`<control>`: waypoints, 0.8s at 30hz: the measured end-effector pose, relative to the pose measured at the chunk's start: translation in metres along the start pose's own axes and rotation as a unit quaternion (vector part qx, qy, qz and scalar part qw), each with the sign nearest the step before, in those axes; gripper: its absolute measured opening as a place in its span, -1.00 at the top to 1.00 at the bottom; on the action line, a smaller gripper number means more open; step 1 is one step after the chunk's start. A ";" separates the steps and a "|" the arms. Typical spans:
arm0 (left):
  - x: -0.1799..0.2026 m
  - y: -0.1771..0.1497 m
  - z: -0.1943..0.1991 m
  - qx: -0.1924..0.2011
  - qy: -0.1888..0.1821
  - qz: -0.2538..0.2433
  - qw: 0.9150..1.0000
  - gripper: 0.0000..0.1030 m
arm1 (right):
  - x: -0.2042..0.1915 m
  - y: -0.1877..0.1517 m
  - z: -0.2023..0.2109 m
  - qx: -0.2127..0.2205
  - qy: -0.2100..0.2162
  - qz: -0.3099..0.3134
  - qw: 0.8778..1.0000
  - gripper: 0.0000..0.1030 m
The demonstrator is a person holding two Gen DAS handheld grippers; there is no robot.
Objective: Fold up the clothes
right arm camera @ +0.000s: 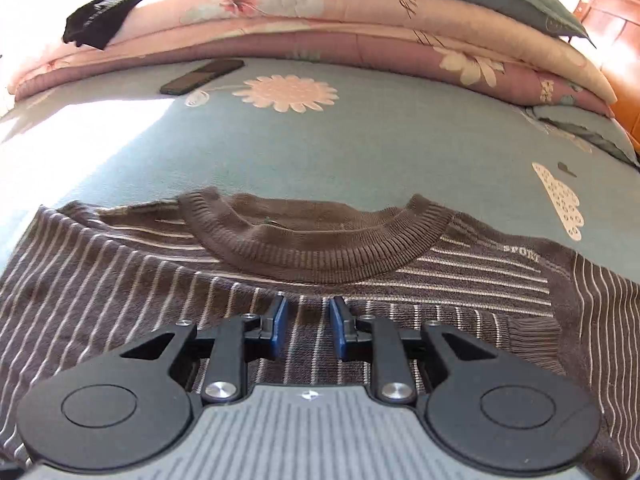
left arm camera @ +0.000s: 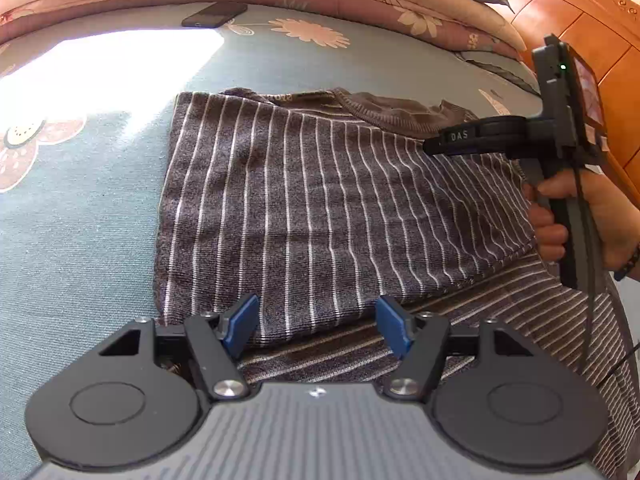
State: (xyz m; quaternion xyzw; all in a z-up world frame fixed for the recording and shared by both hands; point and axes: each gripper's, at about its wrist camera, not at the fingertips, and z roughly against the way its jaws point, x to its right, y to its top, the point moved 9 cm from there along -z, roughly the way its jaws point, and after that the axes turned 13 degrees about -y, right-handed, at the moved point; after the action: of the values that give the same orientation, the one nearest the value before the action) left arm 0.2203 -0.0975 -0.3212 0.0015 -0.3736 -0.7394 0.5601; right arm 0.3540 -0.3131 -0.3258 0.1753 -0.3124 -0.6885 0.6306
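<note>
Both claws, left gripper [left arm camera: 316, 326] and right gripper [right arm camera: 308, 326], hover parted and empty over the half-folded striped sweater [left arm camera: 304, 200], ready for another fold.

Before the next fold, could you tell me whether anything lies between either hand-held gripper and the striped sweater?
Nothing visible does. The left hand-held gripper and right hand-held gripper both hang open directly over the sweater with only air between. The phone lies far off on the bedsheet, near the folded quilts.
</note>
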 end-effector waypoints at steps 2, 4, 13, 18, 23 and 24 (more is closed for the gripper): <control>-0.002 0.001 0.002 0.004 -0.015 0.009 1.000 -0.30 | 0.010 0.013 0.005 -0.002 -0.006 -0.034 0.999 0.49; -0.006 0.002 0.004 0.005 -0.028 0.016 0.999 -0.30 | 0.026 0.021 0.027 0.021 -0.007 -0.063 0.998 0.45; -0.012 0.004 0.004 0.000 -0.065 0.007 0.998 -0.30 | 0.055 -0.010 -0.002 -0.016 -0.067 -0.073 0.995 0.45; -0.006 0.005 0.011 0.002 -0.054 -0.003 0.999 -0.30 | 0.062 0.001 0.003 -0.009 -0.065 -0.119 0.991 0.42; 0.001 0.003 0.016 0.004 -0.018 -0.009 1.000 -0.30 | 0.052 -0.011 0.042 -0.004 -0.003 -0.105 0.995 0.39; -0.002 0.000 0.013 -0.002 -0.011 -0.002 1.000 -0.32 | 0.048 -0.017 0.049 -0.006 0.014 -0.097 0.995 0.36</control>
State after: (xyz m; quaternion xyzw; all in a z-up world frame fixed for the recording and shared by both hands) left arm 0.2159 -0.0883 -0.3122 -0.0069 -0.3778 -0.7412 0.5548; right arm 0.3030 -0.3498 -0.2936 0.2105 -0.2812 -0.7458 0.5660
